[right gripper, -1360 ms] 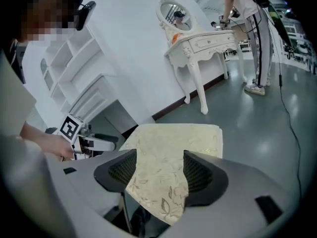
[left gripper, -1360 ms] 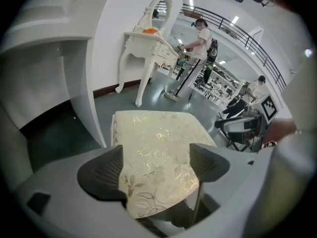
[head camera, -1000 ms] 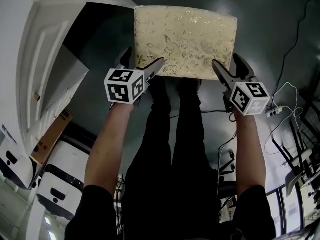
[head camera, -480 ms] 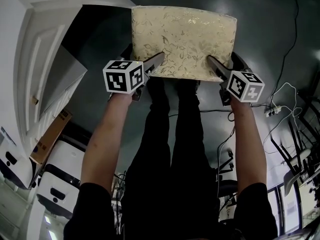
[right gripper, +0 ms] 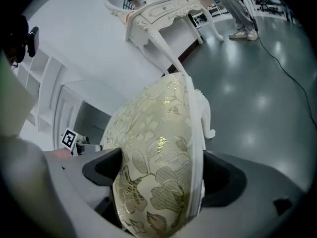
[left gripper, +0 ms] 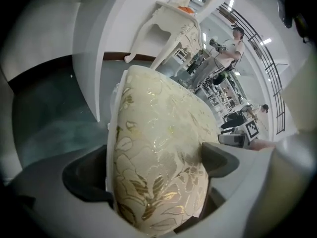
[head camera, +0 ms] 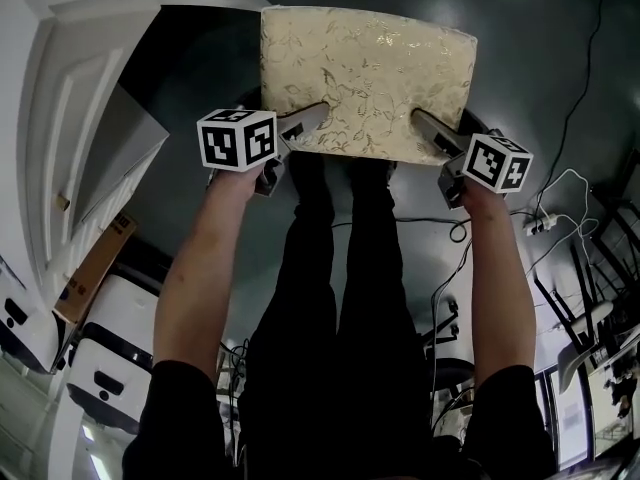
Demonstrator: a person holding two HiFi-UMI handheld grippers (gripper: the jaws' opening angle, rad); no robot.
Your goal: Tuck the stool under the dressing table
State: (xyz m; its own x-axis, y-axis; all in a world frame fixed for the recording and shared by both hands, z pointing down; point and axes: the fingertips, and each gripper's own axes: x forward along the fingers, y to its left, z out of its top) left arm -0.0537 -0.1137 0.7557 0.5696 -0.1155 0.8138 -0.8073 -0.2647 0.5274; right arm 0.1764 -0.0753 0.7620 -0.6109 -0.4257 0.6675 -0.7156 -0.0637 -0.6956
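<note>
No words, brands or numbers can be read anywhere; the only signs are black-and-white square markers on the left cube [head camera: 237, 139] and right cube [head camera: 497, 161].

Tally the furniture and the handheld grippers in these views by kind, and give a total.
Cream-and-gold floral cushioned stool: 1
White carved dressing table: 1
Handheld two-jaw grippers: 2 (left gripper, right gripper; both sets of jaws have just been opening, with the stool's seat between them)
Total: 4
</note>
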